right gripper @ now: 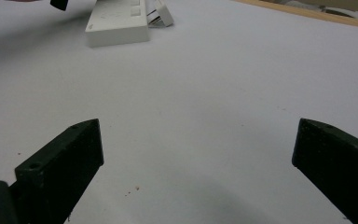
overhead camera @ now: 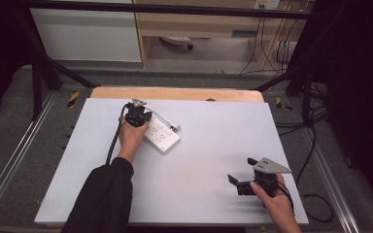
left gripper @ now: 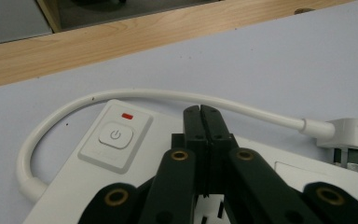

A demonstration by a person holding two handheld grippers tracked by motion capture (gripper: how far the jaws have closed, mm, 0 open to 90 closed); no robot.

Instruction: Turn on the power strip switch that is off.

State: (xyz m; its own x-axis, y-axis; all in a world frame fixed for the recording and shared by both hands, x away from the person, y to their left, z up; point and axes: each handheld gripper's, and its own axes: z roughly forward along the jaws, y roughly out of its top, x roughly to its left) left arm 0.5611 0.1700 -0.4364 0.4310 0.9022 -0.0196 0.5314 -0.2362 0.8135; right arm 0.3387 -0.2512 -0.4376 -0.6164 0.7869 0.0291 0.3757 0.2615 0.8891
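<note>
Up close, the left gripper (left gripper: 200, 112) has its two black jaws pressed together with nothing between them, poised over the white plastic power strip (left gripper: 121, 158) just beside its square power button (left gripper: 115, 135) and red indicator light (left gripper: 127, 115). Meanwhile the right gripper (right gripper: 196, 154) hovers with jaws spread wide and empty over the bare white tabletop (right gripper: 205, 93), well apart from the strip (overhead camera: 161, 136), whose white cord (left gripper: 74, 105) loops round to its plug (left gripper: 349, 135) near the table's far wooden edge (overhead camera: 175, 93).

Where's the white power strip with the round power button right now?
In the high view the white power strip lies left of centre on the white table, beside the shut left gripper, its cord looping behind.
</note>
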